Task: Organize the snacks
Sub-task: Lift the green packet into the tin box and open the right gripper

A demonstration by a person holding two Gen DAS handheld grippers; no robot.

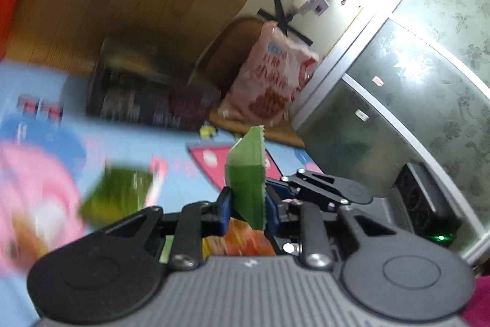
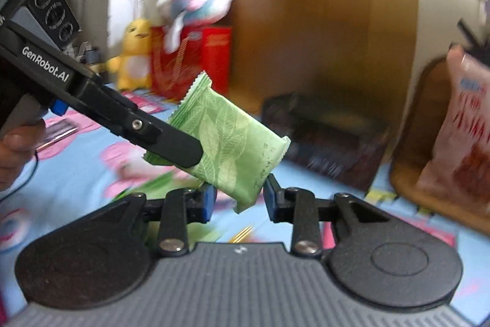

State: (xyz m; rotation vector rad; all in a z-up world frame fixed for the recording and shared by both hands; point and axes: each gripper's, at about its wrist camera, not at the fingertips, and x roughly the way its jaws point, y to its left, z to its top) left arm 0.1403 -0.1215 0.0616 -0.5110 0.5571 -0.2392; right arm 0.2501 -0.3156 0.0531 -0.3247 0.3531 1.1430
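A green leaf-print snack packet (image 2: 226, 143) hangs in the air over the blue cartoon mat (image 2: 76, 173). My left gripper (image 1: 248, 210) is shut on it; in the left wrist view the packet (image 1: 248, 173) stands edge-on between the blue pads. In the right wrist view the left gripper (image 2: 196, 155) comes in from the left, held by a hand (image 2: 15, 149). My right gripper (image 2: 239, 201) has the packet's lower corner between its blue pads, with a thin gap at the left pad, so it reads as open.
A second green packet (image 1: 119, 192) lies blurred on the mat, with an orange packet (image 1: 245, 241) below the left gripper. A pink snack bag (image 1: 272, 81) leans in a wooden tray. A dark box (image 2: 324, 137), red box (image 2: 196, 57), plush toys (image 2: 134, 51) and a glass door (image 1: 413, 112) surround the mat.
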